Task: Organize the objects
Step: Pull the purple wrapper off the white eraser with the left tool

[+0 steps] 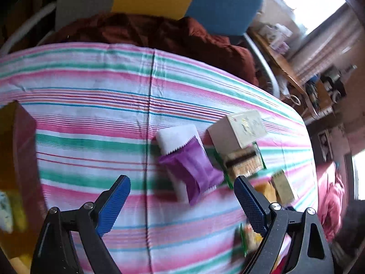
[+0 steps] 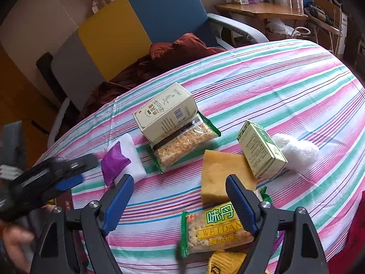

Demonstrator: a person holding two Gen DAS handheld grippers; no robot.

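On the striped tablecloth [image 2: 285, 86] lie a purple-and-white packet [image 1: 189, 159] [image 2: 121, 159], a cream box [image 1: 239, 127] [image 2: 164, 109] resting on a rice-bar packet [image 2: 184, 141], a yellow sponge [image 2: 219, 173], a green box [image 2: 262, 150], a white plastic wad [image 2: 298, 150] and a Weidan cracker packet [image 2: 216, 228]. My left gripper [image 1: 182, 196] is open and empty, just in front of the purple packet; it also shows blurred in the right wrist view [image 2: 68, 171]. My right gripper [image 2: 180, 196] is open and empty above the cracker packet.
A dark red box [image 1: 20, 159] stands at the table's left edge. A chair [image 2: 146, 27] with a brown cloth [image 2: 178, 50] is behind the table. A wooden shelf [image 2: 262, 9] with boxes is at the back right.
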